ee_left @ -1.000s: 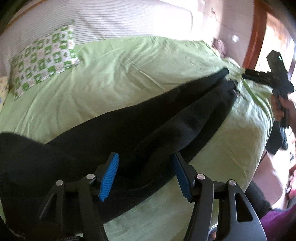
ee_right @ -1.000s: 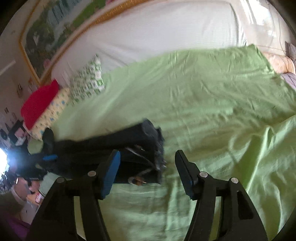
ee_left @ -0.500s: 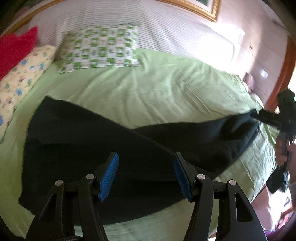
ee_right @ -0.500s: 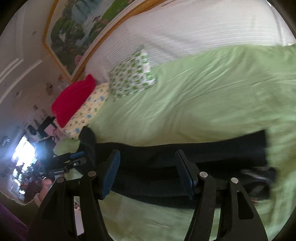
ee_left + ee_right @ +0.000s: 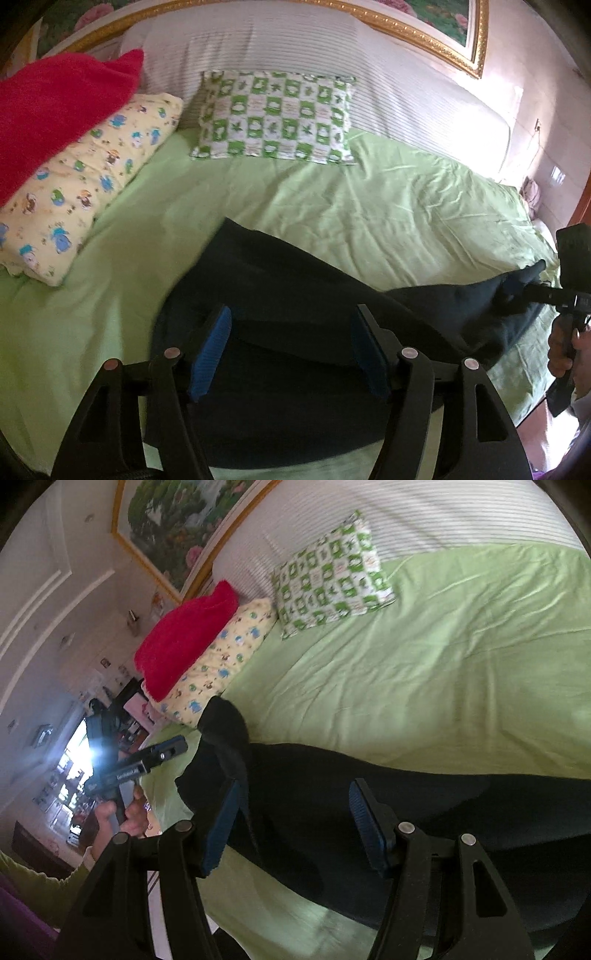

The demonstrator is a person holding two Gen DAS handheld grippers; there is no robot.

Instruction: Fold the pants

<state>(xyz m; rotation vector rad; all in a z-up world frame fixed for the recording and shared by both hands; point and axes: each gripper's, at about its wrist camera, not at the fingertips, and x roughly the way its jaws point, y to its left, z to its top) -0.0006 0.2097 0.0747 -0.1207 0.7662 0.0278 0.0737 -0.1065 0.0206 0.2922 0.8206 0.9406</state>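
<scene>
Overhead, both hand-held grippers (image 5: pixel 290 347) (image 5: pixel 295 823) wide apart above dark, somewhat blurred pants (image 5: pixel 295 295) on green bedsheet (image 5: pixel 369 206), gilt-framed painting (image 5: pixel 177 520) behind.

Left gripper (image 5: pixel 290 349) held low with blue pads (image 5: pixel 210 350) spread wide apart; right gripper (image 5: pixel 295 825) likewise gaping, dark cloth draped against its left finger (image 5: pixel 221 827).

One pants (image 5: pixel 295 295); three pillows (image 5: pixel 277 118); one framed painting (image 5: pixel 177 528); two tools (image 5: pixel 290 349).
</scene>
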